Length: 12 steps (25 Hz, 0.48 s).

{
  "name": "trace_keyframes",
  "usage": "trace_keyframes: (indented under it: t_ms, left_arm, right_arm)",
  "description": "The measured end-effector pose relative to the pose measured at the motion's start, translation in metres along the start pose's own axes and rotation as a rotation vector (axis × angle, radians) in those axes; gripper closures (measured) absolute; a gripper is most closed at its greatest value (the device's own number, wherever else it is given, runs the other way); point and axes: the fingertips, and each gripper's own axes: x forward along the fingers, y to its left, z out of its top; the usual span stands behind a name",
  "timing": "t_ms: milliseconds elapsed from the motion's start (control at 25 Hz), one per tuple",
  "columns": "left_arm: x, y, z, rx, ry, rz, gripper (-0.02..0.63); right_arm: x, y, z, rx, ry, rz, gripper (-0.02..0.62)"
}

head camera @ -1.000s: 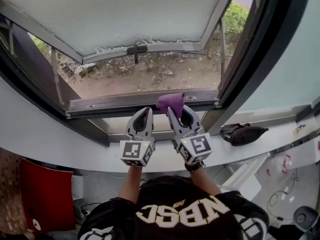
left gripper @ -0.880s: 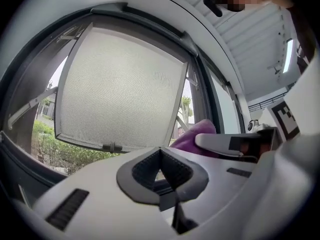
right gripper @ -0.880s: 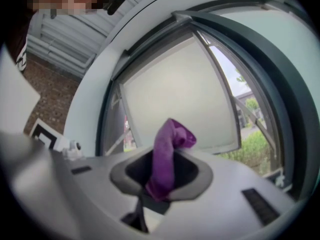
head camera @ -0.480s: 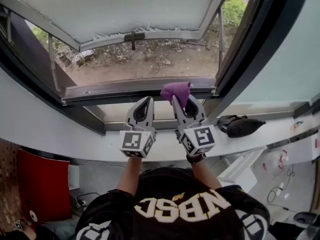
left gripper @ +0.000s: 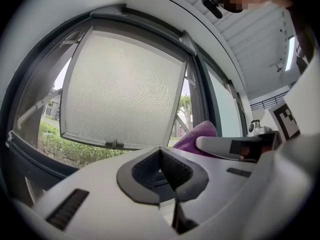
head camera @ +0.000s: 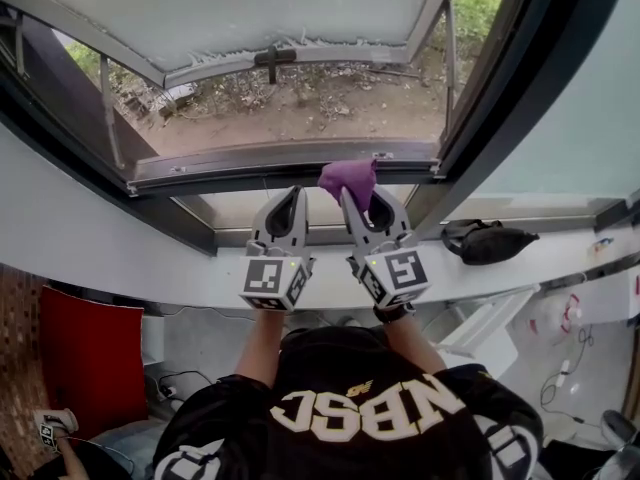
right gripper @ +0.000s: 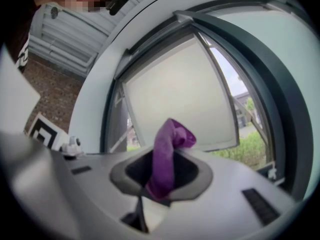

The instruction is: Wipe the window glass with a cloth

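The right gripper (head camera: 357, 200) is squeezed tight on the purple cloth (head camera: 348, 178). In the right gripper view, the cloth (right gripper: 166, 156) comes up between the two jaws of the right gripper (right gripper: 159, 186), and its top flops over to one side. The left gripper (head camera: 288, 198) is pressed together too, with nothing in it. In its own view the dark pads of the left gripper (left gripper: 170, 184) meet at the tip.

The two grippers sit close, side by side, and both point at the window. The cloth is right by the bottom bar of the window frame (head camera: 230, 166), a bit right of the middle. I cannot tell if it touches the bar.

The window glass (head camera: 250, 8) is swung out and looks milky white. Below it are dirt and green plants outside. A black bag (head camera: 487, 241) lies near the right end of the white ledge (head camera: 130, 283).
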Motion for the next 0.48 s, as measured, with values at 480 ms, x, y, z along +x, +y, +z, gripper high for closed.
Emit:
trace_keyframes:
  t_ms: [480]
  left_arm:
    - [-0.015,0.002,-0.013,-0.002,0.028,0.069,0.583]
  right_arm:
    - [-0.006,-0.003,-0.021,0.038,0.045,0.045,0.499]
